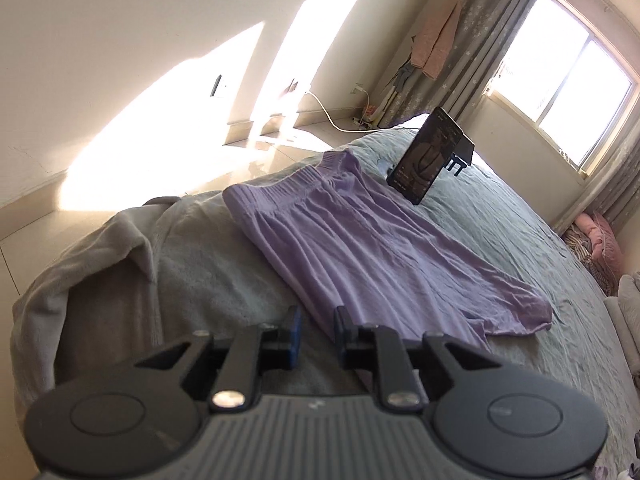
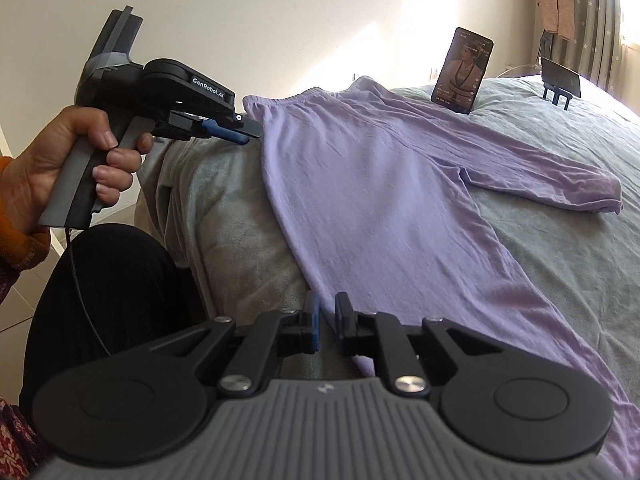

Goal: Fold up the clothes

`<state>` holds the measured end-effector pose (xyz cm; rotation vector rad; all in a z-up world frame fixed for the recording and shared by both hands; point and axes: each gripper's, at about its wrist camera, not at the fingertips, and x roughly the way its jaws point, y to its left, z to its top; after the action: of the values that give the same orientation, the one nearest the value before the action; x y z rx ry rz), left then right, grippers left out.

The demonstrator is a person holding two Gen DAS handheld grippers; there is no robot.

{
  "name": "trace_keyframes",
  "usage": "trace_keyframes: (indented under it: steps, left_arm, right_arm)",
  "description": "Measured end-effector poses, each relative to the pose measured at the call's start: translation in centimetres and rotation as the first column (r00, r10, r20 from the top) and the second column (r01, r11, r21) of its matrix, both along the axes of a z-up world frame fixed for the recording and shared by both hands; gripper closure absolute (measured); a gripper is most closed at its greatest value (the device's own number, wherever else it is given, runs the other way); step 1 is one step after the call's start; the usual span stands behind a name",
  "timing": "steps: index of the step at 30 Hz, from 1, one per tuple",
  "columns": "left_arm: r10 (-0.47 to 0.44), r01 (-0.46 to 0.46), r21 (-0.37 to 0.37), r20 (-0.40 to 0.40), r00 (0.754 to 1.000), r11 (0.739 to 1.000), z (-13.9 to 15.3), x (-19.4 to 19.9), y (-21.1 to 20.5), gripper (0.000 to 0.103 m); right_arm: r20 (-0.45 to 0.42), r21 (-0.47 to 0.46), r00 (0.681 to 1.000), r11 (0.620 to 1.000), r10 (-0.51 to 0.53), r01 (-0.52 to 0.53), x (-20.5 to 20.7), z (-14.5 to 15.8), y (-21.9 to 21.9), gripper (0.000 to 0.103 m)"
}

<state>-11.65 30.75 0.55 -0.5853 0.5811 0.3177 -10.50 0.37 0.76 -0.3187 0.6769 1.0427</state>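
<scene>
Lilac trousers lie flat on the grey-green bedspread, waistband toward the far bed edge, legs spread to the right. In the right wrist view the trousers fill the middle, one leg reaching right and one toward the lower right. My left gripper stands slightly open at their near edge, with only bedspread showing in the gap. A hand holds that left gripper just beside the waistband corner. My right gripper is slightly open over the trousers' near edge; cloth lies by its fingers, unpinched.
A phone stands propped behind the trousers, and an empty black stand stands further back. A beige blanket is bunched at the bed's left edge. Pink bedding lies far right. The person's black-clad leg is beside the bed.
</scene>
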Motion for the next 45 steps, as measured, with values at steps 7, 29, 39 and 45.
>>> trace_keyframes:
  steps: [7,29,39,45]
  left_arm:
    - [0.087,-0.086,-0.021,0.044,0.995,0.996,-0.4,0.7,1.8,0.087]
    - [0.154,-0.155,0.105,0.012,0.988,0.982,0.4,-0.8,2.4,0.094]
    - [0.067,-0.074,0.122,0.062,0.996,0.990,2.2,-0.8,-0.2,0.061]
    - [-0.117,0.110,0.155,0.039,0.992,0.982,2.7,1.8,-3.5,0.058]
  right_arm:
    - [0.010,-0.010,0.999,0.999,0.037,-0.037,0.2,-0.4,2.1,0.083]
    - [-0.061,0.021,0.996,0.998,0.062,-0.061,0.5,-0.2,2.9,0.090]
    - [-0.045,0.048,0.998,0.998,-0.048,0.050,2.1,0.9,-0.3,0.060]
    - [-0.038,0.041,0.992,0.992,-0.118,0.120,3.9,0.7,-2.5,0.060]
